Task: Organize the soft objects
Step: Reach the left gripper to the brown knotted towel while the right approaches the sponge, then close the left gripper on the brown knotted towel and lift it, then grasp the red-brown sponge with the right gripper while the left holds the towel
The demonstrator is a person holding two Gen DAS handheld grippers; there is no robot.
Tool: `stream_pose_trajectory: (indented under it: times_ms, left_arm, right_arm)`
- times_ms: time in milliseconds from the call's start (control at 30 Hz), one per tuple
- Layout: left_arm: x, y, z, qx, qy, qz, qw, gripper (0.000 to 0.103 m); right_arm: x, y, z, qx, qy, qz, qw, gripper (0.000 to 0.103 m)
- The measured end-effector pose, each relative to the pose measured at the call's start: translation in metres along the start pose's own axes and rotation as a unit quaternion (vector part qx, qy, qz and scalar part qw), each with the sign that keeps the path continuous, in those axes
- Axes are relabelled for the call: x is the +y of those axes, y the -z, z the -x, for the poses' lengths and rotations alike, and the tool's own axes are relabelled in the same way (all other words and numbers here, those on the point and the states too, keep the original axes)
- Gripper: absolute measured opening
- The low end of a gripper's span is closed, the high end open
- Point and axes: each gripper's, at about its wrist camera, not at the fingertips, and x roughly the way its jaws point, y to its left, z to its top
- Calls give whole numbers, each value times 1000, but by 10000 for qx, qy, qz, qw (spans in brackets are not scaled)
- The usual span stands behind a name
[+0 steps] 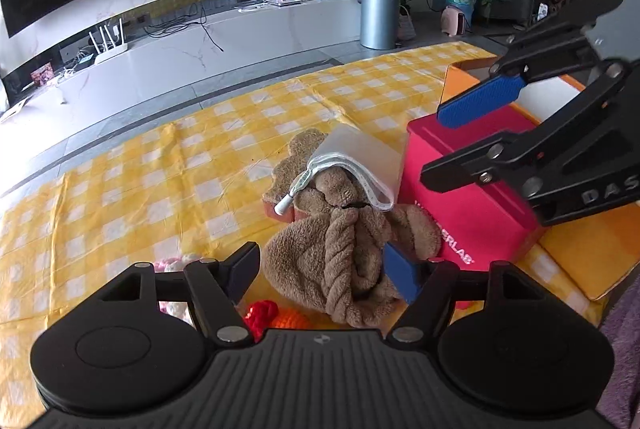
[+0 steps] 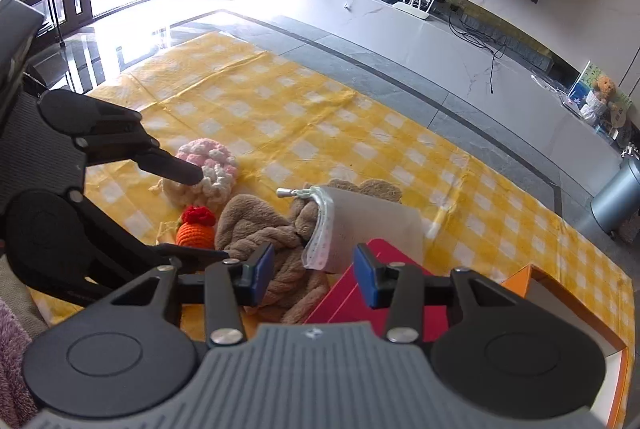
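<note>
A brown plush toy (image 1: 340, 253) (image 2: 260, 229) lies on the yellow checked cloth (image 1: 160, 189). A pale pouch (image 1: 360, 157) (image 2: 376, 221) with a dotted lining rests over its far end. My left gripper (image 1: 324, 273) (image 2: 210, 215) is open wide. It hovers at the toy's near end with the toy between its fingers, and its pads do not press. A pink and white crochet piece (image 2: 208, 165) and an orange crochet piece (image 2: 196, 229) with a red top lie beside it. My right gripper (image 2: 314, 273) (image 1: 434, 145) hangs open and empty above the red box (image 2: 360, 293) (image 1: 472, 205).
An orange box (image 1: 580, 249) (image 2: 560, 289) with a white inside stands behind the red one. A bear-shaped brown mat (image 1: 296, 153) lies under the pouch. A purple fuzzy fabric (image 1: 620, 329) is at the near edge. On the floor beyond the cloth stands a metal bin (image 1: 380, 17).
</note>
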Motion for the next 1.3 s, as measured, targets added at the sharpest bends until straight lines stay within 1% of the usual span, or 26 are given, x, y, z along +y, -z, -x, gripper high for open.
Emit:
stream_pose_trajectory:
  times_ms: [33,100,200,300,333,367,400,433,467,533,567,667,733,833,900,967,1033,1067,1167,1233,1300]
  left_arm:
    - [3,0,-9,65,4,-58,10000,83]
    - [10,0,-25,229,86,11,9997,83]
    - [20,1,-45,513,403,393,9971,83]
    - [19,4,-51,557,419,450,9966,83]
    - [18,4,-51,571,432,479,9963,81]
    - [17,3,-51,590,437,505,9960,76]
    - [15,3,-51,620,398,493,9961,72]
    - [13,3,-51,680,333,469,9960,65]
    - [10,2,-52,734,280,455,9959,55]
    - [5,2,-50,739,297,395,9960,41]
    - [1,0,-50,723,194,360,9965,35]
    - [-5,-1,-39,599,111,386,9974,29]
    - [-6,-2,-25,505,41,399,9979,28]
    - [-2,-3,1,494,27,511,9975,28]
    - [-1,-2,18,459,-134,520,9975,28]
    - [6,0,37,321,-347,598,9971,28]
    - [13,3,52,170,-468,731,9961,28]
    - [17,4,57,121,-585,782,9951,28]
    - [25,6,69,35,-1117,788,9906,28]
    - [33,6,71,36,-1233,897,9883,28]
    - [42,3,68,43,-1256,1010,9869,28]
  right_arm:
    - [-3,0,-1,-8,-11,-31,10000,44]
    - [-6,0,-6,16,-37,-61,10000,44]
    - [-10,0,-17,95,-61,11,9999,44]
    - [-13,-2,-25,132,-105,10,9999,44]
    - [-14,-3,-27,126,-118,3,9999,44]
    - [-14,-4,-28,116,-117,20,9999,44]
    - [-14,-4,-29,114,-113,56,9999,44]
    - [-13,-5,-30,114,-97,76,9999,44]
    - [-13,-6,-31,111,-87,85,9999,45]
    - [-12,-7,-33,107,-62,90,9999,45]
    - [-12,-7,-33,105,-55,84,9999,45]
    - [-12,-6,-32,112,-37,67,9999,45]
    - [-12,-5,-29,106,-28,55,9999,45]
    - [-14,-3,-22,77,31,58,9999,45]
    - [-15,-4,-18,79,26,18,10000,45]
    - [-14,-5,-15,78,9,1,10000,45]
    - [-10,-7,-13,65,0,51,10000,45]
    - [-9,-8,-13,64,-1,84,9999,45]
    - [-3,-14,-16,95,-40,167,9998,45]
    - [-2,-22,-21,160,-57,158,9997,45]
    - [-4,-31,-30,229,-75,46,9997,45]
